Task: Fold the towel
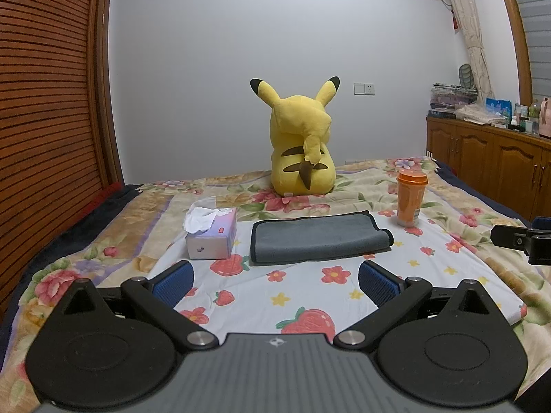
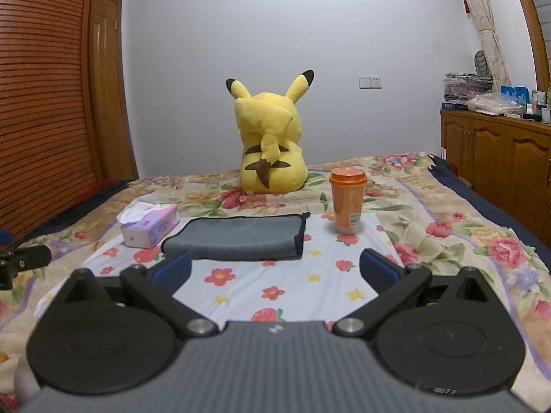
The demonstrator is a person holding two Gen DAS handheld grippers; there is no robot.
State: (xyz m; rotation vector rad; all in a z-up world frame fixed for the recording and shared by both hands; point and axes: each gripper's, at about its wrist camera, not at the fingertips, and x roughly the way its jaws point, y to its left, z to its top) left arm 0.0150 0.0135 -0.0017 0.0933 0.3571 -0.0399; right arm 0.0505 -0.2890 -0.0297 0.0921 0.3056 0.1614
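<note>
A grey towel (image 1: 318,239) with dark edging lies folded flat on the white strawberry-print cloth (image 1: 303,296) on the bed; it also shows in the right wrist view (image 2: 237,237). My left gripper (image 1: 275,280) is open and empty, a short way in front of the towel. My right gripper (image 2: 275,270) is open and empty, also just in front of the towel. The right gripper shows at the right edge of the left wrist view (image 1: 523,237), and the left gripper shows at the left edge of the right wrist view (image 2: 20,261).
A tissue box (image 1: 211,234) stands left of the towel. An orange lidded cup (image 1: 409,198) stands to its right. A yellow plush toy (image 1: 301,151) sits behind. A wooden wardrobe (image 1: 51,103) is left, cabinets (image 1: 489,158) right.
</note>
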